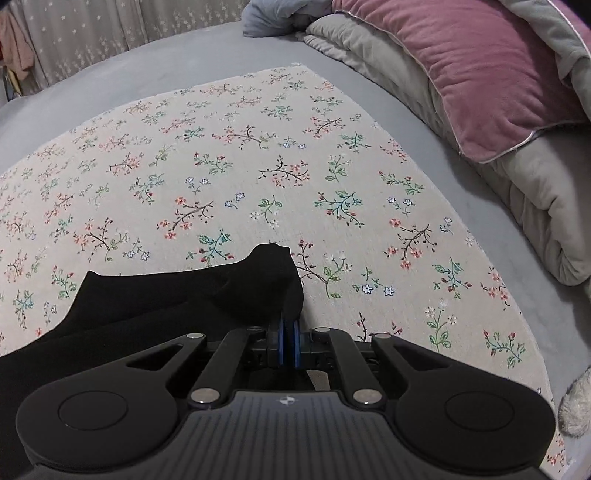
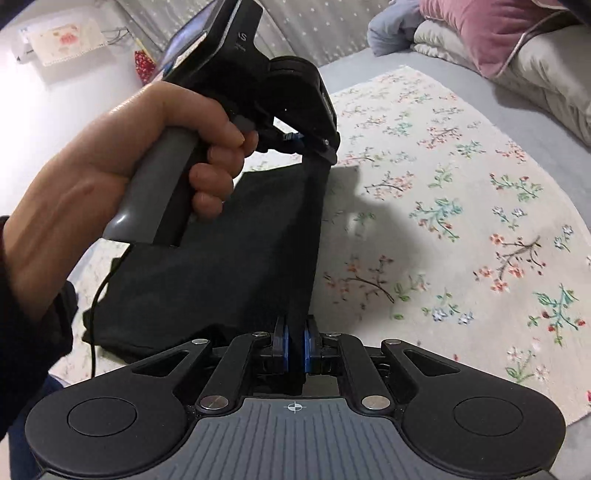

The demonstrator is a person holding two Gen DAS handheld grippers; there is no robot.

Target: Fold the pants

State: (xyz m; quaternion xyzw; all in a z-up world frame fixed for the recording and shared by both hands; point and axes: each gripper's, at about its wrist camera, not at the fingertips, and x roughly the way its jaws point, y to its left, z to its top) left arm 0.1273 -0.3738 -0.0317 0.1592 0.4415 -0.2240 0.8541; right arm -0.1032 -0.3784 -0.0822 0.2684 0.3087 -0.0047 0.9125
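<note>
Hanging between two black hand-held grippers, the black pants [image 2: 229, 258] are a soft, matte knit that drapes in one broad panel, its lower fold resting on the floral cloth [image 1: 221, 155]. The left gripper [image 1: 289, 325] is clenched on a bunched corner of the fabric, its two blue pads [image 1: 281, 332] pressed close with cloth pinched between them. The right gripper [image 2: 295, 334] is likewise clamped on the near edge of the pants, a taut strip of fabric running from its blue pads up to the left gripper, seen farther off in the right wrist view at [image 2: 295, 139]. A person's left hand [image 2: 155, 147] wraps a grey, rounded handle, and a thin black cable trails down beside the pants.

The cloth is a flat, pale beige woven sheet printed with small sprigs in red, teal and brown; it lies on a smooth grey bedsheet [image 1: 184, 62]. At the far right sit one plush pink pillow [image 1: 480, 74] with pale piping, one thick folded beige quilt [image 1: 535, 206], and one crumpled blue-grey cushion [image 1: 273, 18]. A star-patterned curtain [image 1: 103, 33] hangs at the far left.
</note>
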